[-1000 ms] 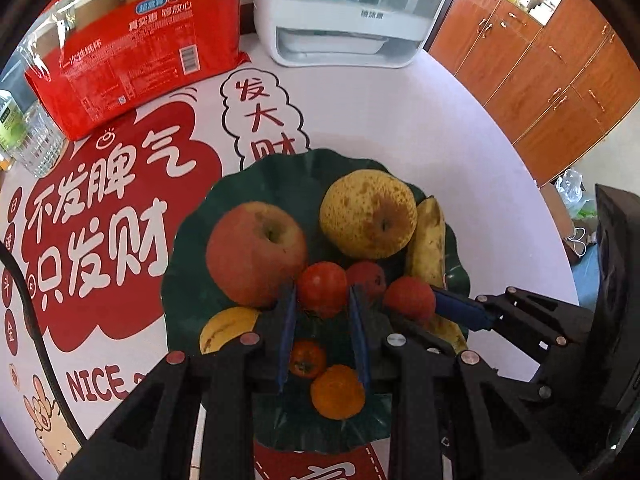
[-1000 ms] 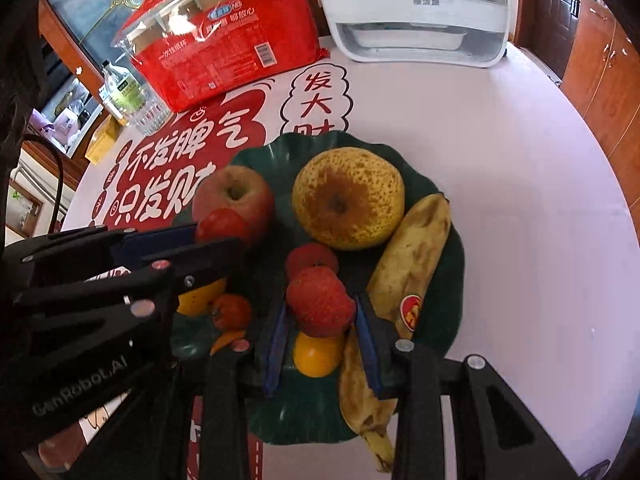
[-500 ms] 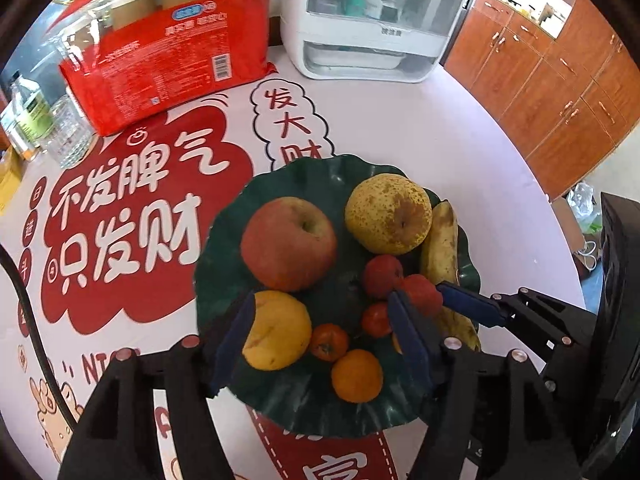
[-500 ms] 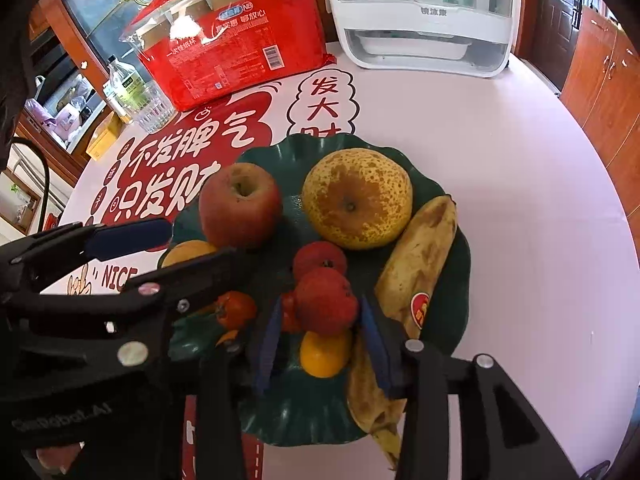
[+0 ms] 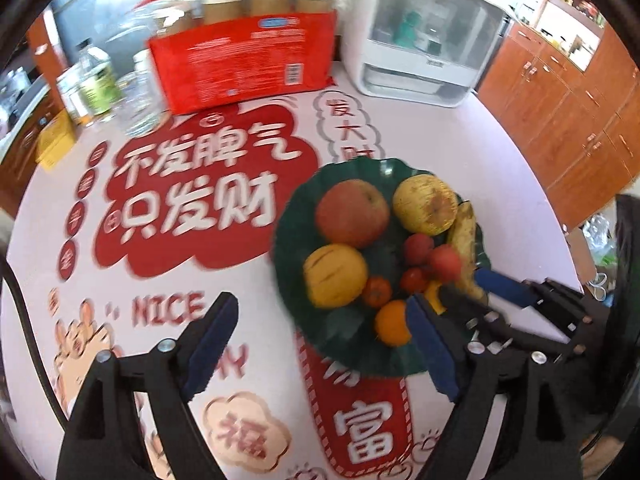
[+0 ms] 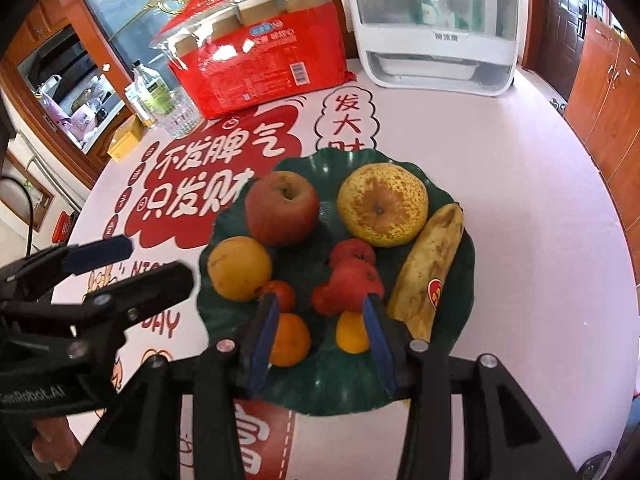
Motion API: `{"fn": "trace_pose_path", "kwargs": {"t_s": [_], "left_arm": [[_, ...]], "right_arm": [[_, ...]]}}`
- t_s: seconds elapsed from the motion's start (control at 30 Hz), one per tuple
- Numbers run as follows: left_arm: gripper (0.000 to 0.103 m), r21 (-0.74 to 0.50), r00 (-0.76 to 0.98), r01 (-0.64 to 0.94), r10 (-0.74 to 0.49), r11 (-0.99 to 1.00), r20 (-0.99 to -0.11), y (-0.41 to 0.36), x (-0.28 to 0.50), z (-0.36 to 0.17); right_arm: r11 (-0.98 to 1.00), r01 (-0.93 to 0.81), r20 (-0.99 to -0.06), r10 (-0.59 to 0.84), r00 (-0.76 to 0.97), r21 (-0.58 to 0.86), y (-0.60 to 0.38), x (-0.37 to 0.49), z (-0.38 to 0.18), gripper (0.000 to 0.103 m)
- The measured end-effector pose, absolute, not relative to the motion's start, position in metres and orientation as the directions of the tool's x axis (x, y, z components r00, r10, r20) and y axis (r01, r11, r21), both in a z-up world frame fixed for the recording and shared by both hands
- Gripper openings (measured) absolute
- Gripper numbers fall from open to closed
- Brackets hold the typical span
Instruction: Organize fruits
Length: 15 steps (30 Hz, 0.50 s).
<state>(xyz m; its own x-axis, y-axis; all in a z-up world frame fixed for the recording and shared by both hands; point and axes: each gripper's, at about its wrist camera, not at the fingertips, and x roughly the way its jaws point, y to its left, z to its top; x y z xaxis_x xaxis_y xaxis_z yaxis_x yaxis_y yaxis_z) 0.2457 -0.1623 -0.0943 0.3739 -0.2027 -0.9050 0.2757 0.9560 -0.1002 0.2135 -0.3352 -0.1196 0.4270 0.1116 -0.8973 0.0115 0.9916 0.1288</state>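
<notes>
The fruits all lay together on the green plate, which sat on the printed desk in front of a red pack and a white appliance. That grouping looked like the point of the task: one dish, nothing loose on the cloth.

The apple and pear took the far side of the plate, probably because they are the bulkiest and would otherwise block the small pieces. The banana lay along the right rim, where its length followed the plate's curve. An orange-yellow fruit sat on the left. The small red fruits and two small oranges filled the middle and near side, nested in the hollow where they could not roll off.

The right gripper hung over the near edge of the plate, its jaws opening. A red fruit sat just beyond the tips and the pads pressed on nothing, so it read as let go rather than pinched.

The left gripper was off to the plate's left, over the desk, its jaws opening wide with nothing between them. Blur in its view fitted a hand on the move.

With both grippers empty, the sorting seemed close to done.
</notes>
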Motion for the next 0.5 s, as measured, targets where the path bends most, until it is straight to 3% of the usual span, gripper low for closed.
{"fn": "trace_pose_path", "kwargs": {"t_s": [0.5], "left_arm": [[0.091,-0.084,0.452,0.111,-0.126,0.990,-0.883,-0.076,0.165,-0.049]], "right_arm": [[0.990,-0.072,-0.869,0.142,0.474,0.123,-0.286,0.171,-0.070,0.045]]}}
